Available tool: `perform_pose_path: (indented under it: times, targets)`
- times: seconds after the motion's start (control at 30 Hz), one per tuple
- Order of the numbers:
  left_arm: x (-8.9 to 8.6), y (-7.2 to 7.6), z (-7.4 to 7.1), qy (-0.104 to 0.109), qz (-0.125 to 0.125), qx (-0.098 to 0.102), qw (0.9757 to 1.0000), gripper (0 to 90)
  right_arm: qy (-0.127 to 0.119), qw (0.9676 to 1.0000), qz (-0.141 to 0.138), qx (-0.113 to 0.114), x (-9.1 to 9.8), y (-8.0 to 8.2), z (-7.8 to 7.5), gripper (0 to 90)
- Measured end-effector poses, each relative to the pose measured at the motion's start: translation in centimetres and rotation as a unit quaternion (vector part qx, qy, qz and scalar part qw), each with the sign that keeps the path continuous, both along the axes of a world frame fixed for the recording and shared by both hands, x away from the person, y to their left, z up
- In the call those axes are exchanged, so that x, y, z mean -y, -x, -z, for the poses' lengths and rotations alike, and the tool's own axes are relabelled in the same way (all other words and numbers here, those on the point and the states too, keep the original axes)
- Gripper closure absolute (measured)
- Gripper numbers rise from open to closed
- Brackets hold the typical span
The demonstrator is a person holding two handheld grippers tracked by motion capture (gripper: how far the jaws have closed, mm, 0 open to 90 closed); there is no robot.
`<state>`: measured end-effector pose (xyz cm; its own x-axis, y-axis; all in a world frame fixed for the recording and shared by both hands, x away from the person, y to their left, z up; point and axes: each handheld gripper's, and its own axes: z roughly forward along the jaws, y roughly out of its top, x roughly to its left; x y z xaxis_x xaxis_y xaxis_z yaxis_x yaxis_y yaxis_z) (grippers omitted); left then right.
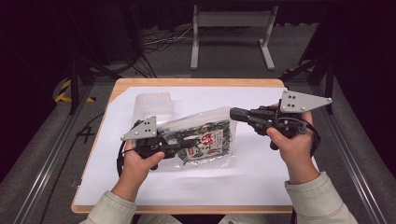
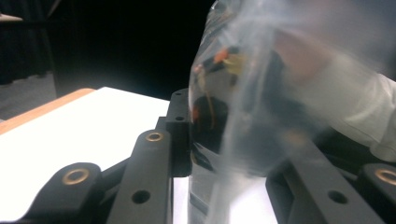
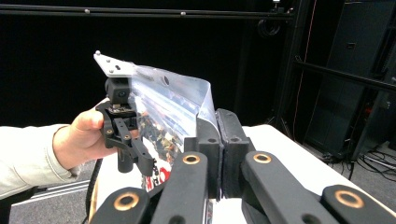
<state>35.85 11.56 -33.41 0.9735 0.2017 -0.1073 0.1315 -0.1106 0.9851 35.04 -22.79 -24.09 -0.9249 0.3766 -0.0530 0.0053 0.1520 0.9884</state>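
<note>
A clear plastic bag (image 1: 208,140) with dark contents and a red and white label hangs between both grippers, just above the white sheet. My left gripper (image 1: 189,142) is shut on the bag's left side, and the blurred plastic (image 2: 243,93) stands between its jaws. My right gripper (image 1: 233,113) is shut on the bag's upper right corner. In the right gripper view its jaws (image 3: 217,135) stand pressed together on the bag's edge (image 3: 163,107). The left gripper (image 3: 140,158) and the hand holding it show behind the bag.
A white translucent box (image 1: 154,103) rests at the back left of the white sheet (image 1: 261,177), which covers the wooden table (image 1: 187,82). A metal stand (image 1: 231,21) and cables lie on the floor beyond the table. Dark frames flank both sides.
</note>
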Motion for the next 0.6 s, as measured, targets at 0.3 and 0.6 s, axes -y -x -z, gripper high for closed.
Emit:
perform_pose_path:
  times: [0.3,0.6]
  targets:
    - [0.2,0.1,-0.3,-0.005,0.005,-0.007,0.9999,71.8,0.003,1.0000,0.009,0.003,0.4,-0.1,0.2,85.5]
    - [-0.1,-0.2,-0.8,-0.010,-0.007,-0.008,0.9999,72.0,0.004,0.9989,0.045,0.010,1.5,-0.1,0.2,73.1]
